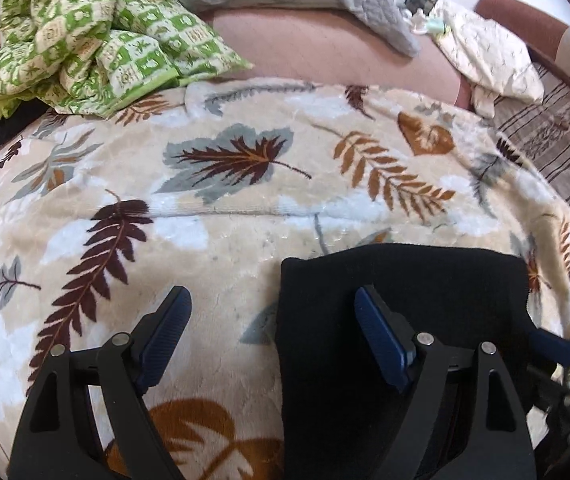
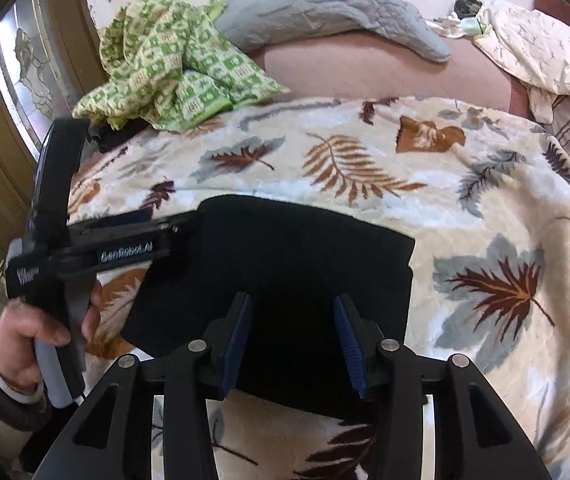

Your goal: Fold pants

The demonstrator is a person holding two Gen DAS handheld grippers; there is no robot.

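The black pants [image 2: 285, 264] lie folded into a compact rectangle on the leaf-patterned blanket [image 2: 365, 160]. In the left wrist view the pants [image 1: 425, 288] fill the lower right. My left gripper [image 1: 273, 312] is open, its right finger over the pants' left edge and its left finger over the blanket. It also shows in the right wrist view [image 2: 157, 220] at the pants' left corner, held by a hand. My right gripper [image 2: 293, 340] is open and empty, just above the near part of the pants.
A green checked quilt [image 2: 165, 64], a grey pillow [image 2: 317, 4] and a cream pillow [image 2: 537, 48] lie at the bed's far side. A wooden door [image 2: 5, 120] stands at the left. A striped sheet [image 1: 557, 140] lies at the right.
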